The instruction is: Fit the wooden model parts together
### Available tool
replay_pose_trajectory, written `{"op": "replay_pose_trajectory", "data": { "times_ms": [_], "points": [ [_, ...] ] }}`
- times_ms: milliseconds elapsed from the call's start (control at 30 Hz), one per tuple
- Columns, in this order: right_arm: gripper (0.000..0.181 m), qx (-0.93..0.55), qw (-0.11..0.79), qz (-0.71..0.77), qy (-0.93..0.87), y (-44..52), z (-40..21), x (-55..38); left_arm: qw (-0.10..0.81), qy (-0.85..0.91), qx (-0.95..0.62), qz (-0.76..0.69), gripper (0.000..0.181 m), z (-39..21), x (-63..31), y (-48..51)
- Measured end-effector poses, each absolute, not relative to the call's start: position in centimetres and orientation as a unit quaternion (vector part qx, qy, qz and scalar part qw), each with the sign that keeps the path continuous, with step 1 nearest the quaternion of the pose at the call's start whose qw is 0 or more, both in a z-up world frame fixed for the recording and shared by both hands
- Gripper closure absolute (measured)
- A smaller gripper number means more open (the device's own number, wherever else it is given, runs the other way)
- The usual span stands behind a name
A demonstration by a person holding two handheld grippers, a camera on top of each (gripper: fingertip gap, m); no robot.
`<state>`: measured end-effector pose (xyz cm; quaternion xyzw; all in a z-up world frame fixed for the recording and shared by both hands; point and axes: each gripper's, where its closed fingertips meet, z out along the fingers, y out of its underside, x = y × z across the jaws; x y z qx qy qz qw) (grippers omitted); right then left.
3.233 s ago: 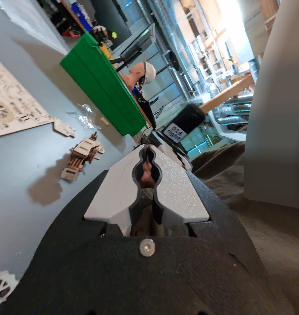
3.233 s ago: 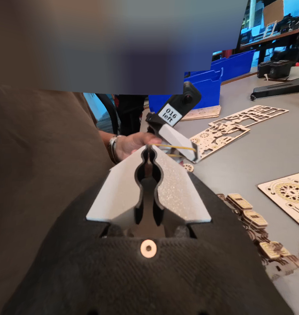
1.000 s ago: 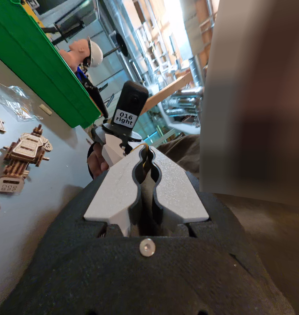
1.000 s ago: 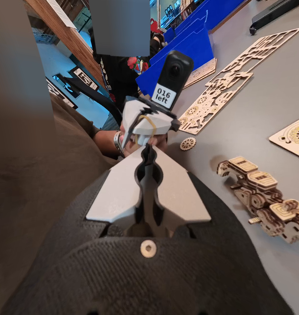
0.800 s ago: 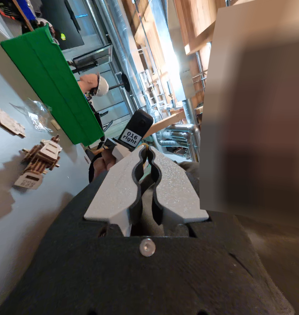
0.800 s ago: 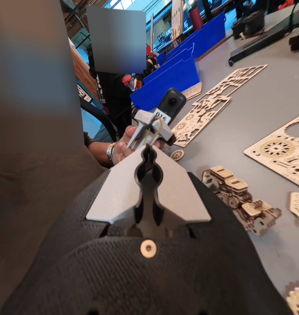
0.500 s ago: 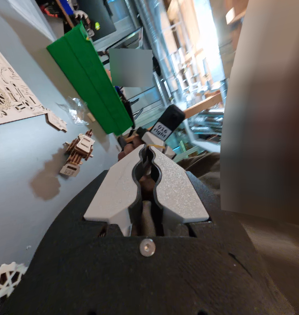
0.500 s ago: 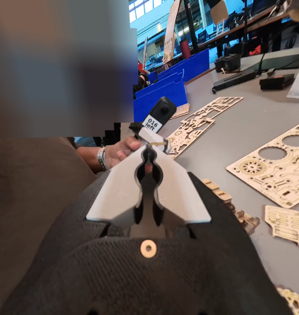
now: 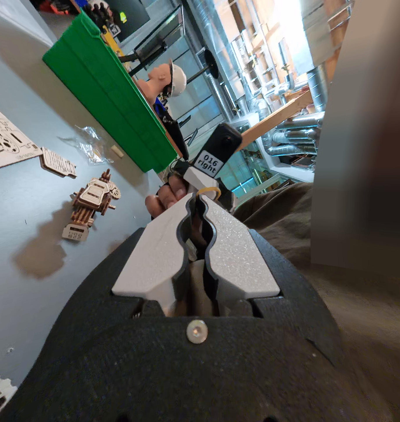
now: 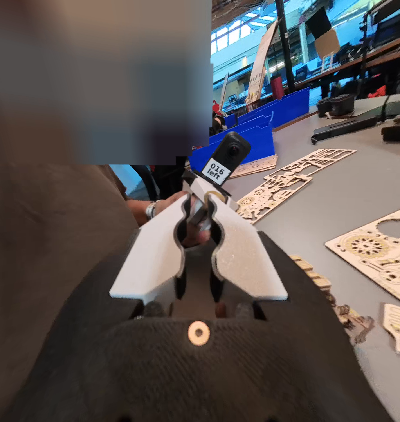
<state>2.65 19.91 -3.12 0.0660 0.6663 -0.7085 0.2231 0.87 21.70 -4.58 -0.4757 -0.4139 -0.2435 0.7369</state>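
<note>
A part-built wooden model lies on the grey table. In the right wrist view only its edge shows beside my gripper body. My left gripper is shut and empty, held off the table near the person's torso. My right gripper is slightly open and empty. The two grippers point at each other, tips close. The right one shows in the left wrist view, the left one in the right wrist view, each with a hand on it.
A small slotted wooden piece and a cut-out wooden sheet lie left of the model, with plastic wrap and a green bin behind. More wooden sheets and blue bins show in the right wrist view. The tips of both grippers are at nearly the same place.
My right gripper's jaws have opened a little; they were shut before. Both grippers have swung about while facing each other. The left gripper stays shut.
</note>
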Motion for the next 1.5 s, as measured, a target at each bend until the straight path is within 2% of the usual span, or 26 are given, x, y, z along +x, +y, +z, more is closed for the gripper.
{"op": "replay_pose_trajectory", "data": {
  "times_ms": [200,233,333,433,767,1067,1200,1233,1367,1433,1500],
  "points": [
    [0.153,0.124,0.260,-0.715,0.637,20.5,-2.8,0.7,0.743,-0.415,-0.485,-0.200,0.181,-4.4,0.4,20.9],
    [0.155,0.133,0.255,-0.713,0.639,20.6,-3.0,0.3,0.744,-0.413,-0.485,-0.202,0.181,-4.4,0.5,21.0],
    [0.176,0.141,0.205,-0.716,0.652,20.8,-3.3,-0.8,0.743,-0.418,-0.478,-0.210,0.181,-4.5,0.4,21.0],
    [0.181,0.123,0.147,-0.710,0.678,20.7,-3.7,-0.8,0.740,-0.417,-0.484,-0.210,0.181,-4.5,0.5,21.1],
    [0.181,0.061,0.124,-0.688,0.712,19.6,-4.7,1.7,0.704,-0.428,-0.547,-0.150,0.181,-6.0,0.4,21.9],
    [0.181,0.080,0.142,-0.680,0.715,19.5,-5.2,1.6,0.676,-0.431,-0.596,-0.041,0.181,-6.7,-0.2,21.5],
    [0.181,0.105,0.166,-0.682,0.704,19.7,-5.2,0.9,0.681,-0.434,-0.588,-0.055,0.175,-6.6,-0.2,21.4],
    [0.181,0.113,0.180,-0.681,0.700,19.8,-5.2,0.8,0.680,-0.439,-0.584,-0.056,0.179,-6.7,-0.3,21.3],
    [0.163,0.119,0.226,-0.679,0.688,19.7,-4.9,1.3,0.666,-0.447,-0.596,-0.035,0.180,-7.2,-0.6,21.2],
    [0.159,0.117,0.206,-0.671,0.702,19.4,-5.4,1.4,0.662,-0.445,-0.603,-0.026,0.180,-7.3,-0.5,21.3],
    [0.171,0.112,0.162,-0.667,0.718,19.4,-5.8,1.0,0.660,-0.442,-0.607,-0.022,0.177,-7.4,-0.4,21.4]
  ]
}}
